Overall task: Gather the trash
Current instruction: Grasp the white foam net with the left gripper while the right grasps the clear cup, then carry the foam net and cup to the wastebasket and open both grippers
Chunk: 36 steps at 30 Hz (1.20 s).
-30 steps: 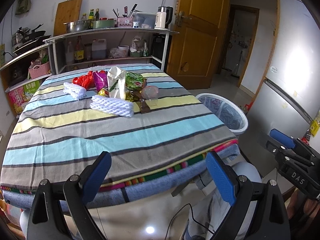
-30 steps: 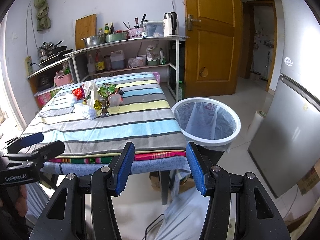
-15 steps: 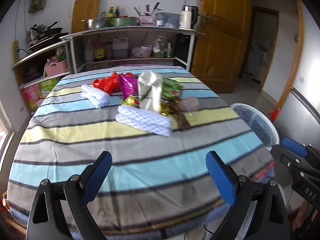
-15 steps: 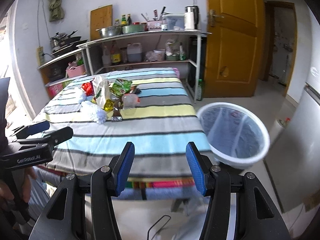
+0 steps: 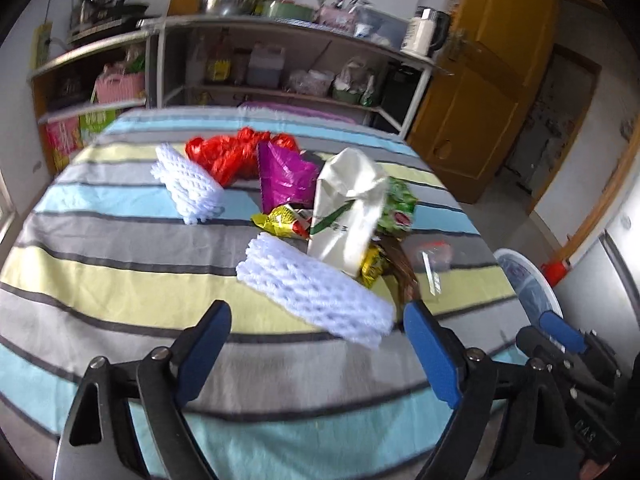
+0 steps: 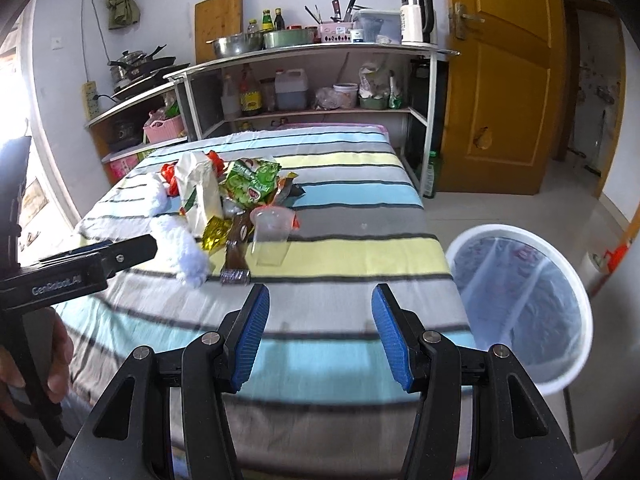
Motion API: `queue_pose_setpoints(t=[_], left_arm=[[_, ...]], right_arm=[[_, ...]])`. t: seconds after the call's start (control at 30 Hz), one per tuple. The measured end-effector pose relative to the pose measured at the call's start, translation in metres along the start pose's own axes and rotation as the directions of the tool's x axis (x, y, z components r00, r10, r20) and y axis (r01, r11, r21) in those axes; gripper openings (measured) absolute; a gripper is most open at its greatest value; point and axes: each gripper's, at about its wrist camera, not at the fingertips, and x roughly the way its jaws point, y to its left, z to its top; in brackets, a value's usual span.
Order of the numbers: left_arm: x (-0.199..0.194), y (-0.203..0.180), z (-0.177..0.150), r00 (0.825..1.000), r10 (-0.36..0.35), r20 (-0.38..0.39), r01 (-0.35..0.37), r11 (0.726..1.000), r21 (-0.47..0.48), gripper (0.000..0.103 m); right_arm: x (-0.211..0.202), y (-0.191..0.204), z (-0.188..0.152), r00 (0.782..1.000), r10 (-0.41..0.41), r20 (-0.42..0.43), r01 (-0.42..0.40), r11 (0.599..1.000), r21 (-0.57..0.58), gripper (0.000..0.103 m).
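A trash pile lies mid-table: a white foam net (image 5: 316, 292) nearest, a second net (image 5: 188, 184), a red bag (image 5: 228, 152), a purple wrapper (image 5: 284, 176), a cream paper bag (image 5: 348, 208), a green snack bag (image 6: 252, 180) and a clear cup (image 6: 272, 236). My left gripper (image 5: 316, 312) hovers just short of the near net. Its jaws are closing, wide apart, and the pads press on nothing. My right gripper (image 6: 320, 296) is open and empty over the cloth, short of the cup. The white lined bin (image 6: 556, 380) stands off the table's right side.
The table wears a striped cloth (image 6: 360, 208). Behind it stand metal shelves (image 6: 320, 52) with bottles, pots and a kettle. A wooden door (image 6: 496, 80) is at the back right. A hand (image 6: 56, 356) holds the left gripper's handle.
Both grippers have moved forward from beyond the table's edge to over the cloth, nearer the trash pile. The left view has rolled, and its jaws have narrowed slightly.
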Motion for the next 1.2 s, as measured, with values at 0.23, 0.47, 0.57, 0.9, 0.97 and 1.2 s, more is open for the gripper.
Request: queue_pose_setpoints(t=[0.23,0.47,0.57,0.9,0.97,1.2], left_arm=[[0.027,0.004,0.009,1.0,0.003,-0.021,-0.005,0.998,-0.069,0.079],[0.035,0.005,0.003,0.999,0.011,-0.043,-0.013,0.999,-0.048,0.068],[0.033,0.006,0.003,0.999,-0.007,-0.042,0.006,0.999,-0.038,0.06],[0.025,0.014,0.003,0.997,-0.077,-0.033,0.076,0.997,-0.02,0.038],[0.023,0.014,0.003,0.996,-0.084,-0.031,0.084,0.996,-0.012,0.035],[0.015,0.017,0.004,0.996,-0.091,-0.024,0.091,0.996,-0.001,0.018]], right_arm=[[0.03,0.004,0.016,0.999,0.026,-0.023,-0.026,1.0,-0.005,0.054],[0.06,0.017,0.029,0.996,0.067,-0.058,-0.067,0.998,-0.007,0.054],[0.071,0.023,0.035,0.994,0.083,-0.074,-0.084,0.996,-0.005,0.054],[0.102,0.026,0.043,0.979,0.118,-0.164,-0.11,0.992,0.054,0.031],[0.102,0.025,0.042,0.98,0.116,-0.161,-0.107,0.992,0.062,0.031],[0.089,0.017,0.038,0.981,0.127,-0.147,-0.114,0.989,0.094,0.031]])
